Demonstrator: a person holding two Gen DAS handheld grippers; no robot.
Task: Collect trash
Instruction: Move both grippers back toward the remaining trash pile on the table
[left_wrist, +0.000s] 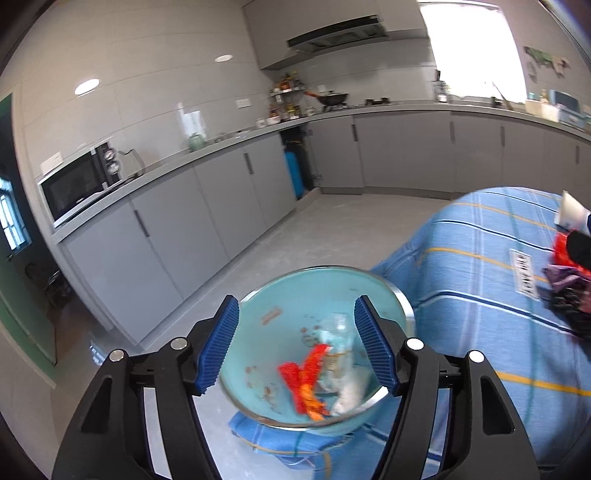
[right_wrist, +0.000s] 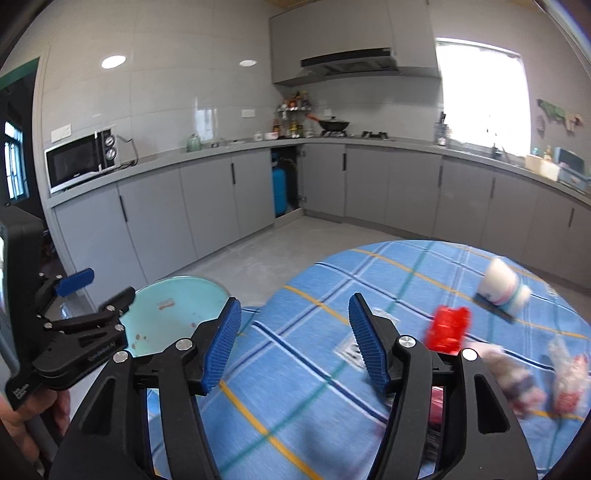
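Cluttering tablecloth (right_wrist: 332, 369): wrappers (right_wrist: 561, 376), cup (right_wrist: 500, 286)

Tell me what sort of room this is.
A home kitchen, most likely. A microwave sits on a long grey counter above cabinet doors, a wok rests on the stove under a range hood, and a table with a blue checked cloth stands nearby.

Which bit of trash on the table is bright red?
The red wrapper, near the middle of the blue striped tablecloth. The white cup on its side behind it is pale, and the crumpled bags at the right edge are clear and pinkish.
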